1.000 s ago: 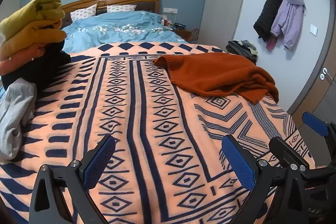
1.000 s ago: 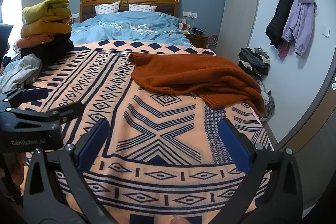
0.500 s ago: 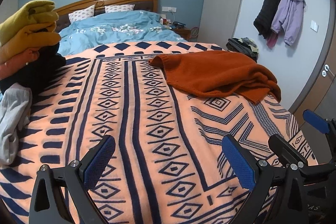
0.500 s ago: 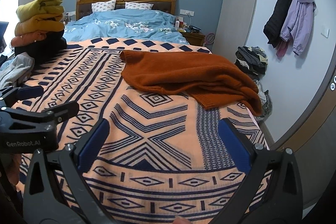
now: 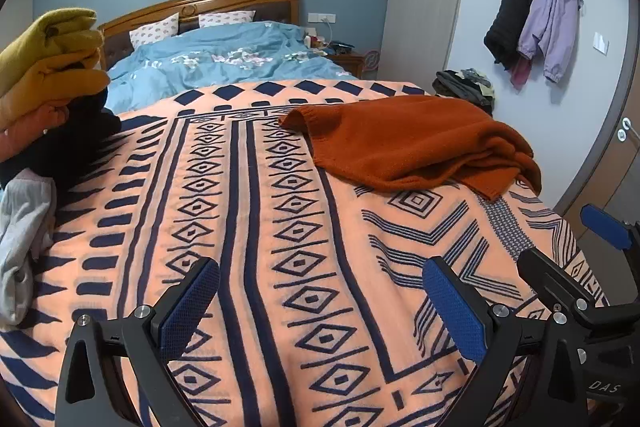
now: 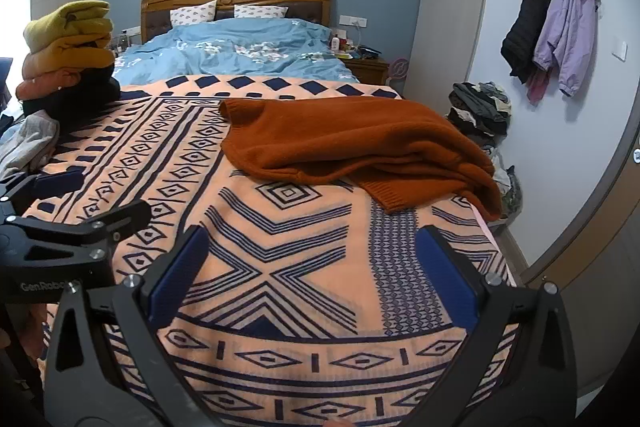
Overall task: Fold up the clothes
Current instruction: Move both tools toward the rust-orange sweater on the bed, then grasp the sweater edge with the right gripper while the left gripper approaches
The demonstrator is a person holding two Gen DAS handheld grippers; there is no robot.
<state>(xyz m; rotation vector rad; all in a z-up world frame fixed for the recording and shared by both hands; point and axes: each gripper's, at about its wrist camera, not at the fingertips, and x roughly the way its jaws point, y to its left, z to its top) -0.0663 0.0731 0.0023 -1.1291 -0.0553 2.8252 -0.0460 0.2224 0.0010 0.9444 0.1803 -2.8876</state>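
Rust sweater (image 6: 352, 143) lies crumpled on the patterned blanket (image 6: 280, 259), toward the bed's right edge, one end hanging near the drop. Judged risk: a careless tug slides it off. Left claw (image 5: 320, 307) and right claw (image 6: 312, 275) both spread wide, empty, touching nothing.
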